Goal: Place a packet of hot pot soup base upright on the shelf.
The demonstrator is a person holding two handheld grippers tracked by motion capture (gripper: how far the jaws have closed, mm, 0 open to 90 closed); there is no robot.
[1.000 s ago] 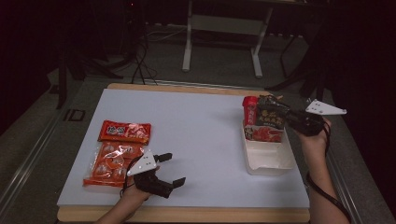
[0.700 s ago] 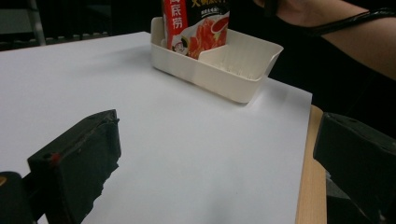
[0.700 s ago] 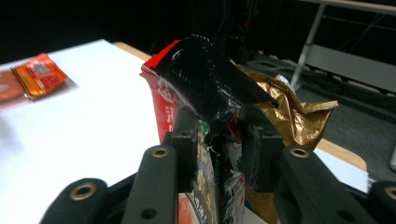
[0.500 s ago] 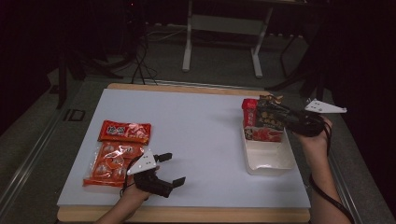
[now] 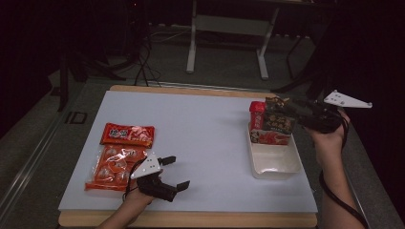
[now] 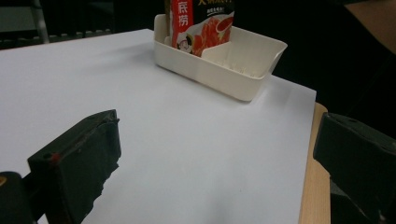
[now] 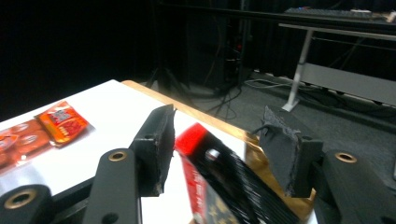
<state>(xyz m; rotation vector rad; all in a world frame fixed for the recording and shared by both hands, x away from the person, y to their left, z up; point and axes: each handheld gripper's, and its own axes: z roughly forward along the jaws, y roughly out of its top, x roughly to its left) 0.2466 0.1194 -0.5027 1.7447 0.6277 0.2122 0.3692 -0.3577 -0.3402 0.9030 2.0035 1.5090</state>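
A white table (image 5: 205, 143) carries a cream tray (image 5: 274, 162) at its right side. A red-and-black packet (image 5: 272, 121) stands upright in the tray's far end. The right gripper (image 5: 292, 114) hovers over it, jaws just opened, apparently clear of the packet between them. The left gripper (image 5: 174, 172) rests near two orange snack bags (image 5: 119, 152), wide open and empty.

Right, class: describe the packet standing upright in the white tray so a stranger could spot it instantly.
Start at the white tray on the mat's right side. At its far end stands the black-and-red packet, with the right gripper just above it. The orange packets lie flat at the left.
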